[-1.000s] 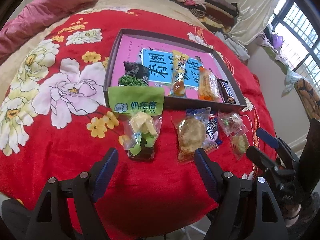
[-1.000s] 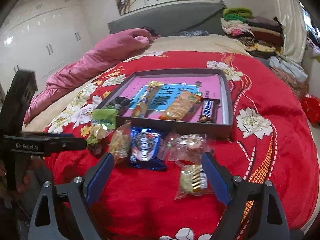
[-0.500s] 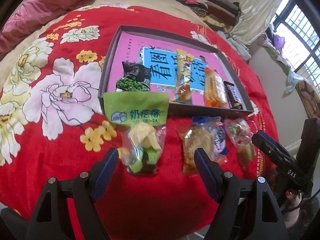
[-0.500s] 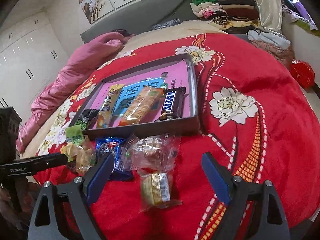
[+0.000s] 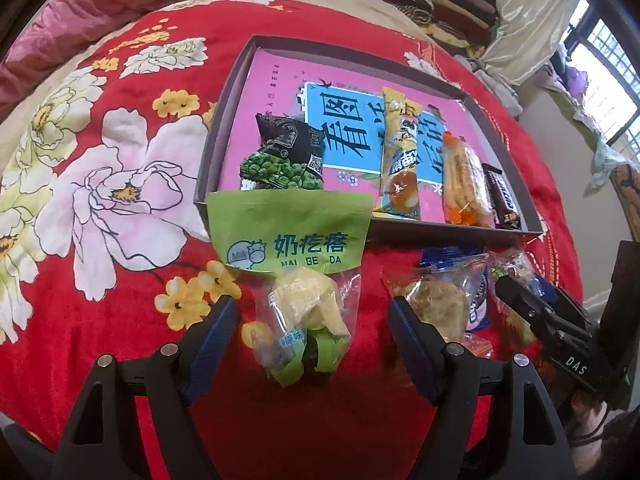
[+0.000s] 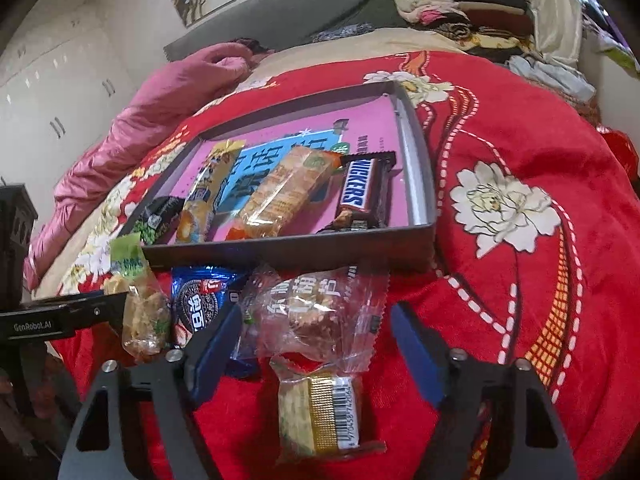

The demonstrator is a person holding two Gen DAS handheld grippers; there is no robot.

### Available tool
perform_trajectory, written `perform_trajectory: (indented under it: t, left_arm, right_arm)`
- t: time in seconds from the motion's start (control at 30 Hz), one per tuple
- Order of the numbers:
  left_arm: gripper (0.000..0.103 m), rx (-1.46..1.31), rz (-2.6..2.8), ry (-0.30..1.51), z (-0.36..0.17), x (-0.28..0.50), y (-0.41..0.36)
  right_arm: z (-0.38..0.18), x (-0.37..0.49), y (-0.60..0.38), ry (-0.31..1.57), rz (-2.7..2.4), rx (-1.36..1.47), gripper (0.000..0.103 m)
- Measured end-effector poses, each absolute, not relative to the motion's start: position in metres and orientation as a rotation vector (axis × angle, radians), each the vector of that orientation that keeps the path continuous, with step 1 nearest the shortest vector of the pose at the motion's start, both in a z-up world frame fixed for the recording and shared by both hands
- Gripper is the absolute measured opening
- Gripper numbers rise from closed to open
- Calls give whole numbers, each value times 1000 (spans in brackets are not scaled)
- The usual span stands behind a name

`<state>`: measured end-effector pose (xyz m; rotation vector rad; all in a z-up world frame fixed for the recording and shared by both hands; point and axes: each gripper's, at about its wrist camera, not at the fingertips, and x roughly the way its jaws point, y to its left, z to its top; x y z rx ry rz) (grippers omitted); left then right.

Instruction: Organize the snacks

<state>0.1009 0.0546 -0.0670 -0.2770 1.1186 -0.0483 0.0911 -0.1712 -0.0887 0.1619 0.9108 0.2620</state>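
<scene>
- Both grippers have come down closer to the loose snacks since the earlier frames, so the packets now fill more of each view, and the right jaws stand narrower than before.
- Landmark: the tray point(image 5: 224, 136), a shallow dark box with a pink and blue lining, already holding a pea packet point(image 5: 282, 160), a yellow stick pack point(image 5: 400, 168), an orange wafer pack point(image 5: 464, 184) and a Snickers bar point(image 6: 362, 192).
- Just in front of the tray's near wall lie the unsorted snacks: a green-topped milk candy bag point(image 5: 296, 280), a clear cookie packet point(image 5: 436, 304), a blue Oreo pack point(image 6: 198, 300), a clear walnut-cake packet point(image 6: 320, 312) and a small gold-ended packet point(image 6: 320, 416).
- Left gripper point(image 5: 310, 338) straddles the milk candy bag; its jaws are closing slightly, with the pads not yet pressing on the bag.
- Right gripper point(image 6: 316, 344) has the two clear packets between its jaws, which are closing; no pad is on either wrapper yet.
- Step in hand, as I judge it: reaching in to grasp one snack with each hand. Next comes closing gently on crinkly wrappers, then lifting over the tray wall.
- Tray and snacks rest on a red flowered blanket point(image 6: 540, 280) over a bed, with a pink quilt point(image 6: 160, 112) beyond the tray and folded clothes point(image 6: 460, 4) further back.
</scene>
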Motion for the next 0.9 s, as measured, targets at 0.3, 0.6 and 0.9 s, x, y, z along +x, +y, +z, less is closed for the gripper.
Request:
perform_trajectory:
  t: [0.3,0.6,0.9]
  left_arm:
    - [61,-258,-51,1136,-71,112,43]
    - [41,-250,-56,1136,-72,114,40]
    - [37,-282,-80,1118,-62,103,42]
  right_arm:
    - [-88,91,-163,894,315,141,51]
    - [-64,81,-166,802,355,139,44]
    - [-62,82,-171,794,390,182,40]
